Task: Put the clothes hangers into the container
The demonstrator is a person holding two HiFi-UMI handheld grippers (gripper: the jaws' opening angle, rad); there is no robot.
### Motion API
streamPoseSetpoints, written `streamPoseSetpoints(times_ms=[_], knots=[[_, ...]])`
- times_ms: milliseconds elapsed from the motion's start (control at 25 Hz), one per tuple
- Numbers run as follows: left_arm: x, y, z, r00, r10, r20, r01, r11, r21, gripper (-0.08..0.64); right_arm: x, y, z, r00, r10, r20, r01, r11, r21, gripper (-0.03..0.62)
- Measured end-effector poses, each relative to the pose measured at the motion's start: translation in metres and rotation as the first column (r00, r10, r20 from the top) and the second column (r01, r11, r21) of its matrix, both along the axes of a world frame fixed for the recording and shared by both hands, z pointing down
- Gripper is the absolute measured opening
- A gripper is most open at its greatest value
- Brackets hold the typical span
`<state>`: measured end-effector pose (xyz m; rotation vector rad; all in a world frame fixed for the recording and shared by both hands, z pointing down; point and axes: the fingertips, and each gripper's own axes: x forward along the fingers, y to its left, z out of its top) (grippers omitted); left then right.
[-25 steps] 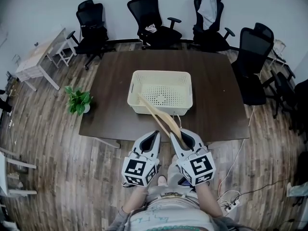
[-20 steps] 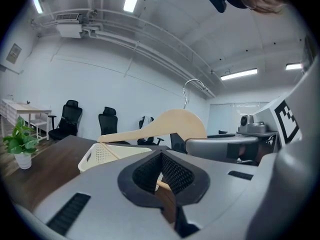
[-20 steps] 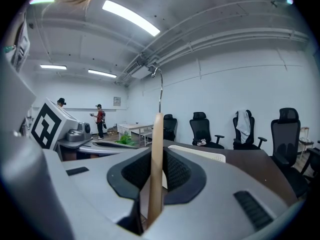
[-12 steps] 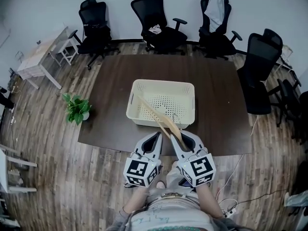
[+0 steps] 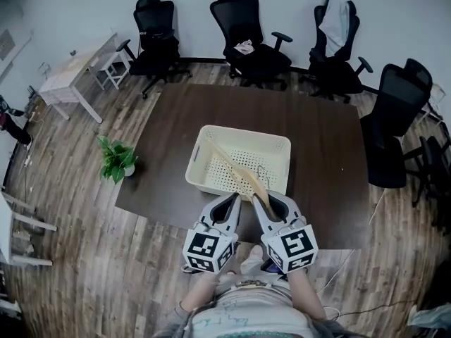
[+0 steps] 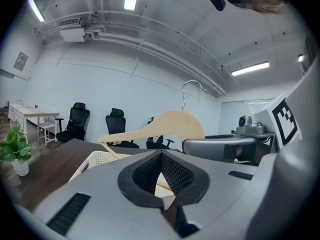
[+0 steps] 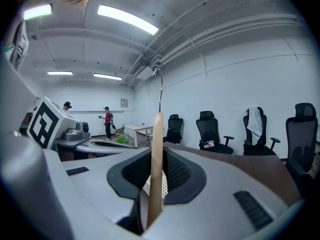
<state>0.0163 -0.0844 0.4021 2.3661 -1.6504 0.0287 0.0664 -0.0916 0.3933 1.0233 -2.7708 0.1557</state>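
A pale wooden clothes hanger (image 5: 236,167) with a metal hook is clamped at one end in my right gripper (image 5: 262,201), which is shut on it. The hanger slants forward and to the left over the cream perforated basket (image 5: 243,131) on the dark table. In the right gripper view the hanger (image 7: 156,164) stands edge-on between the jaws of that gripper (image 7: 155,156). My left gripper (image 5: 229,199) sits close beside the right one, jaws together and holding nothing. From the left gripper (image 6: 162,176) I see the hanger (image 6: 170,124) above the basket (image 6: 97,159).
The dark wooden table (image 5: 176,139) has black office chairs (image 5: 243,27) along its far and right sides. A potted plant (image 5: 116,159) stands on the floor at the left, with a small light desk (image 5: 70,72) behind it. White cables (image 5: 356,248) lie on the floor at the right.
Both grippers have moved forward together toward the table's near edge, carrying the hanger. The hanger now reaches farther over the basket.
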Motion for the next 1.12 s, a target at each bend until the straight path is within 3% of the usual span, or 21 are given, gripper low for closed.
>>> streamPoseSetpoints(times_ms=[320,640,1120], knots=[[0.023,-0.018,0.003,0.999,-0.037,-0.001,0.037,0.999,0.003,0.011,0.019,-0.026,0.002,0.999,-0.041,-0.006,0.041,0.999,0.008,0.060],[0.019,-0.031,0.002,0.998,-0.054,0.006,0.054,0.998,0.007,0.011,0.013,-0.038,0.005,0.998,-0.068,-0.012,0.068,0.998,0.004,0.060],[0.016,-0.075,-0.004,0.996,0.092,0.010,-0.092,0.996,0.016,0.011,0.001,-0.069,0.009,0.999,0.027,-0.019,-0.027,1.000,-0.015,0.060]])
